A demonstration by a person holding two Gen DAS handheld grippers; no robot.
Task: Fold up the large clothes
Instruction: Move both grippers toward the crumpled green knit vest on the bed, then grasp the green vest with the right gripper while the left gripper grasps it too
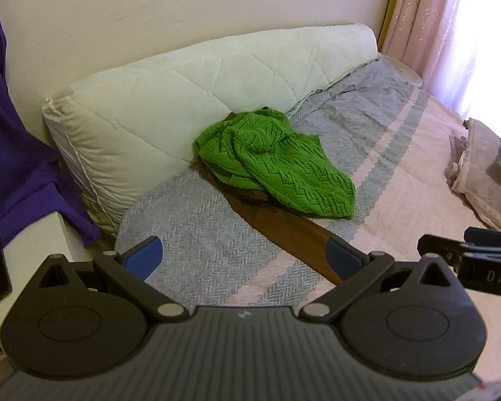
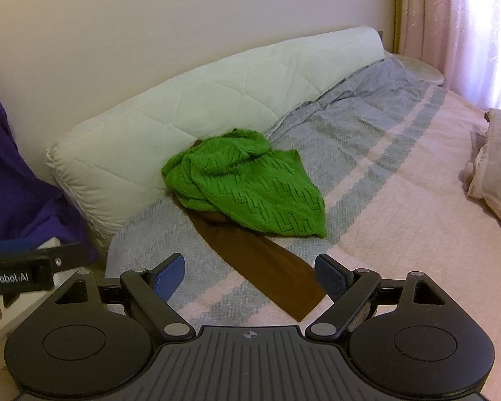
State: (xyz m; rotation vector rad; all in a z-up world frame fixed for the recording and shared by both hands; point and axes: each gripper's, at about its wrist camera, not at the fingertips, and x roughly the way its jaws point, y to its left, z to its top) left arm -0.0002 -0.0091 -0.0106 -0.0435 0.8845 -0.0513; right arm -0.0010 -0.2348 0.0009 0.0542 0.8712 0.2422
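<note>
Crumpled green knitted garment (image 1: pixel 274 163) lies on bed's grey-and-pink herringbone blanket (image 1: pixel 367 153), against white quilted bolster (image 1: pixel 197 97), atop brown cloth (image 1: pixel 284 230). Left hand-held gripper (image 1: pixel 243 257) and right hand-held gripper (image 2: pixel 250 274) spread wide, empty.

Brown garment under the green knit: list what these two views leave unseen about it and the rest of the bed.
- Brown garment: upper part hidden under the green knit in both views, so its type is unclear.
- Purple cloth: cut off by the left edge in both views.
- Pale bedding pile: cut off by the right edge.
- Green knit: bunched up, shape unreadable.
</note>
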